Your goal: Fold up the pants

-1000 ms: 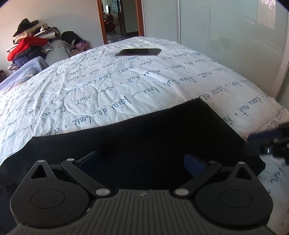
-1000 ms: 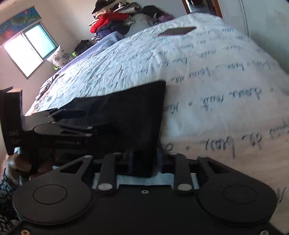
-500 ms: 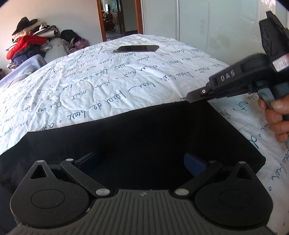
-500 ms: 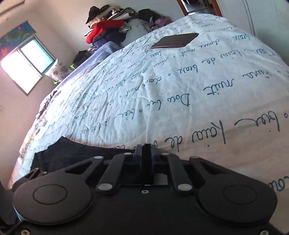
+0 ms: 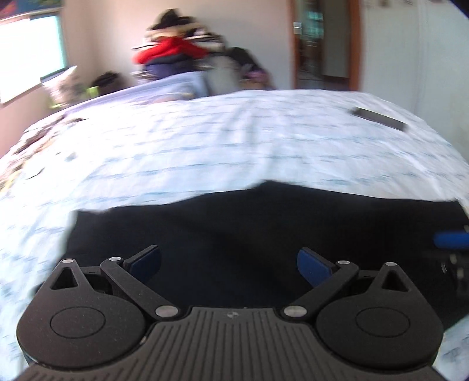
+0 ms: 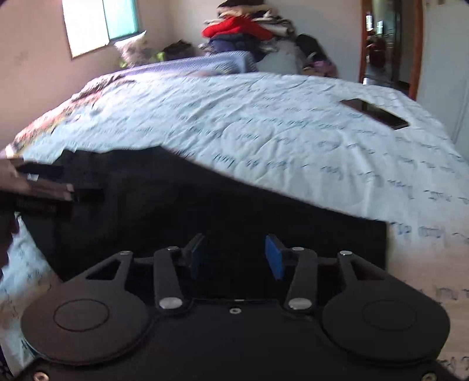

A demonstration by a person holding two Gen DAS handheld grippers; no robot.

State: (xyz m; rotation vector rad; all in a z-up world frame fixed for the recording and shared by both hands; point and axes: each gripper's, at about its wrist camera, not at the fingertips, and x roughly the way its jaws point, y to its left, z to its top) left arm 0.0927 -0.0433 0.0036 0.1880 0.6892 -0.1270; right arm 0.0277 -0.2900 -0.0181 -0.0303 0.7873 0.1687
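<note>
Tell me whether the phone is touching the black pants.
Apart. The right wrist view shows the phone lying far up the bedspread, with a wide stretch of printed fabric between it and the pants.

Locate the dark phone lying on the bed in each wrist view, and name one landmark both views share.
Left wrist view: the phone lies upper right on the white quilt, near the bed's far right edge.
Right wrist view: the phone lies upper right on the quilt, below the doorway.
Shared landmark: the red garment on the clothes pile behind the bed.
</note>
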